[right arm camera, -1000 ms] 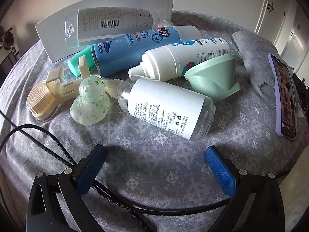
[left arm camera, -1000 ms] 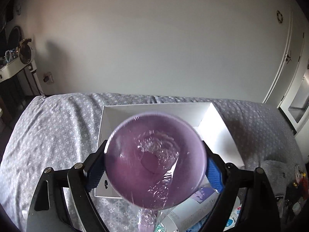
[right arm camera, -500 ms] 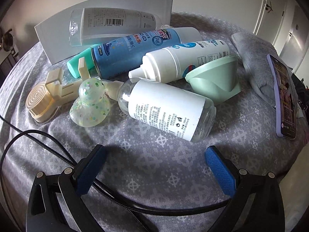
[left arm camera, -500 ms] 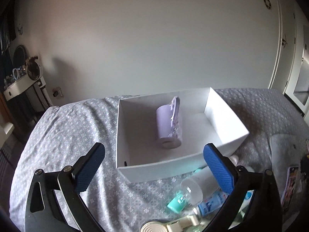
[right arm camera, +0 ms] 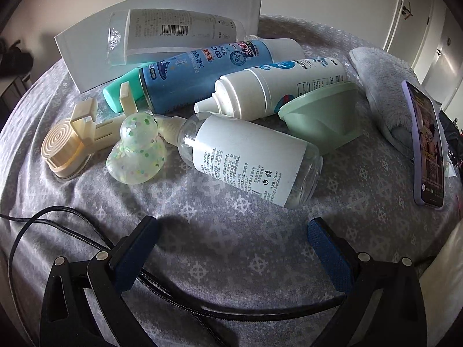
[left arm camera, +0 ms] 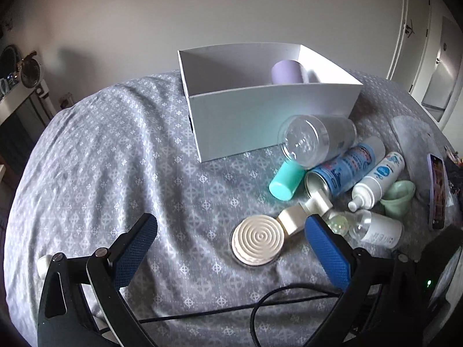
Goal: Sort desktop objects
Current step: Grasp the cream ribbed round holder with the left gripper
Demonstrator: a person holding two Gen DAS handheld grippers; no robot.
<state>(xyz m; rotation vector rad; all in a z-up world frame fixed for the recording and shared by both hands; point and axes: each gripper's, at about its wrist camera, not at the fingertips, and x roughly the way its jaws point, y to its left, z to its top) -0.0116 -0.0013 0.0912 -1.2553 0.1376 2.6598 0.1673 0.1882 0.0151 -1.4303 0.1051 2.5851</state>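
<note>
box (left arm camera: 260, 121): white card, open top, on grey patterned cloth (left arm camera: 101, 159)
cup (left arm camera: 285, 72): lilac, smooth, inside box
bottles (right arm camera: 249, 156): clear plastic, white printed labels, barcode
left gripper (left arm camera: 231, 231): fingers apart, empty
right gripper (right arm camera: 231, 231): fingers apart, empty

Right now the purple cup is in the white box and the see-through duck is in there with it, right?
Not quite. The purple cup is in the white box, but the see-through duck lies outside it on the grey cloth, beside the bottles. The right wrist view shows this.
</note>
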